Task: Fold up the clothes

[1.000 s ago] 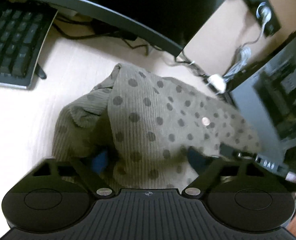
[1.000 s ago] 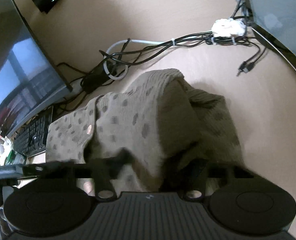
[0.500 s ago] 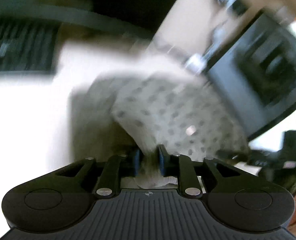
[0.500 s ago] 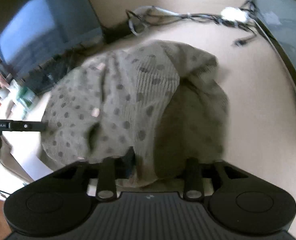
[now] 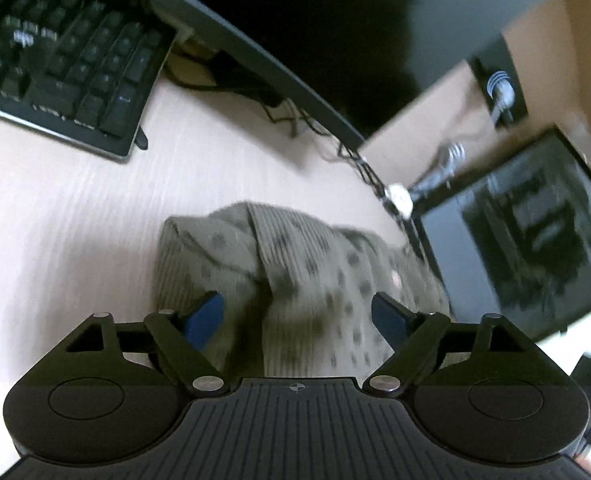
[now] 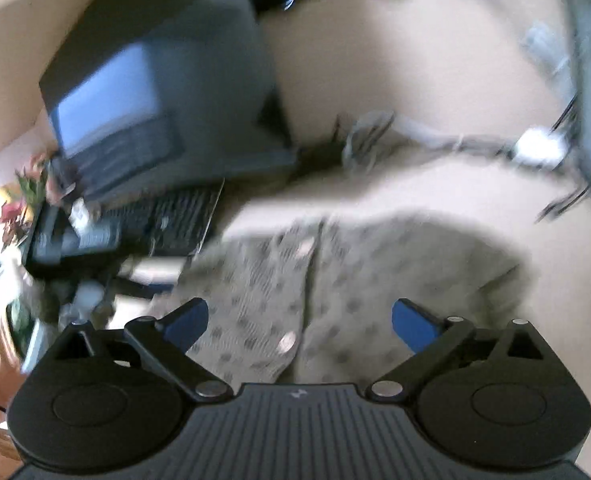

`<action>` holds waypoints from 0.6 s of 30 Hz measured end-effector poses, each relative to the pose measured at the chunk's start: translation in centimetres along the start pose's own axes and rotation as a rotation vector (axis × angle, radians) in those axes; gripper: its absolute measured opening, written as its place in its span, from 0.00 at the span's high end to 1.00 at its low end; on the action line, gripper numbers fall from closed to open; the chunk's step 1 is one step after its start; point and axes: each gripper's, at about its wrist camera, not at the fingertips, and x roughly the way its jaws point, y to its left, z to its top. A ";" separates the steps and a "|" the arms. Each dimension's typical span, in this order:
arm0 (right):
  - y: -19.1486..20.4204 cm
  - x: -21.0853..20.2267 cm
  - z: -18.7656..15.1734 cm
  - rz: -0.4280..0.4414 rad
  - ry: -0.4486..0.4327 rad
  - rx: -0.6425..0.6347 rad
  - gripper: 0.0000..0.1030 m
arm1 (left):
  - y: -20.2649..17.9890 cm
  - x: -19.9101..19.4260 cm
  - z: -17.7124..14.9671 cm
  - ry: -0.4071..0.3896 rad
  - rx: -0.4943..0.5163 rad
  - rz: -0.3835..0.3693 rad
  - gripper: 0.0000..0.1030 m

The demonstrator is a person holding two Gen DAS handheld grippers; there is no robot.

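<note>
Left wrist view: olive polka-dot knit garment (image 5: pixel 295 280) bunched in a soft heap on the pale surface (image 5: pixel 75 220), between the keyboard (image 5: pixel 63 52) and a dark monitor (image 5: pixel 535 240). Left claw (image 5: pixel 297 316) opening wide, blue pads either side of a raised fold, not pressing on any cloth. Right wrist view pretty blurry, but same story: right claw (image 6: pixel 299 322) opening too, jaws well spread over the buttoned front of the garment (image 6: pixel 335 280), nothing pinched.

Handling guess: light, floppy ribbed knit, zero stiffness, so probably sags and slumps wherever unsupported. Not slippery, not fragile, though those small buttons (image 6: pixel 287 342) could snag a pad. Best bet for a hold: pinch a hem or an outer edge, one claw per corner, rather than digging into the middle of the lump, which likely grabs several layers at once.

Pose-wise, both claws angled down at the heap from the near side, hovering just over it. Loose cables (image 6: pixel 455 140) lying close behind the pile, worth keeping clear of when spreading things out.
</note>
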 end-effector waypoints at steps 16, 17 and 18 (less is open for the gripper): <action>-1.5 2.5 -3.4 -0.082 0.049 -0.018 0.00 | -1.8 -9.3 3.6 -0.395 0.024 0.035 0.10; -1.3 2.7 -3.2 -0.093 0.061 -0.027 0.00 | -1.9 -9.9 3.6 -0.391 0.014 0.022 0.09; -1.2 3.0 -2.9 -0.101 0.072 -0.030 0.00 | -2.0 -10.2 3.5 -0.381 0.003 0.007 0.09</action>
